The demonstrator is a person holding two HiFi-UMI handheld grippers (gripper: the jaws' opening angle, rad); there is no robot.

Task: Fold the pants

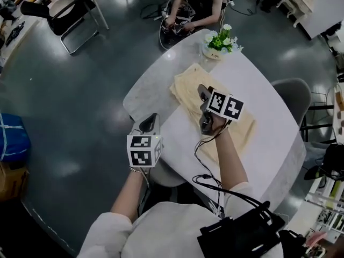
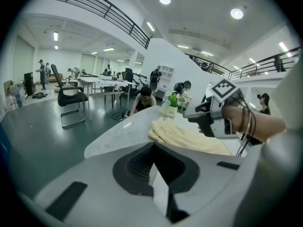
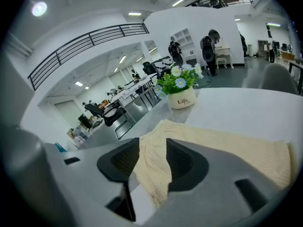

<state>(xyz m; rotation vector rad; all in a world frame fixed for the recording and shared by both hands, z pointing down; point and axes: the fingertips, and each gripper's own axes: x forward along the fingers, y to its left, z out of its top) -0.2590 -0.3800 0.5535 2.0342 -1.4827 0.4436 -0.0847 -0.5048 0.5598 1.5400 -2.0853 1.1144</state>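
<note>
Head view, nearest first: the person's two forearms reach out from pale sleeves over a white, rounded surface [image 1: 263, 90]. The left hand-held gripper [image 1: 150, 121] hangs at the near-left edge of that surface, short of the cloth and not touching it. In the left gripper view its jaws meet at their tips, closed, with nothing between them; only bare surface shows through the slit behind the tips.

A little farther and to the right, the right hand-held gripper [image 1: 203, 94] hangs over the pants [image 1: 187, 86] and points down at them. In the right gripper view its jaws stand apart, open, and a raised ridge of the pale yellow cloth runs through the gap between the two dark pads. Whether either pad touches the cloth cannot be made out.

The pants lie spread on the middle of the surface, running from the near right toward the far left, with some wrinkles along the far-left end.

Just beyond that far end stands a small white flower pot [image 1: 214, 51] with green leaves and pale blossoms, close to the cloth but apart from it.

Past the far edge of the surface a person [image 1: 200, 1] sits on the dark floor. A grey chair [image 1: 294, 94] stands at the right side, and a black chair [image 1: 69, 14] stands well away at the far left.
</note>
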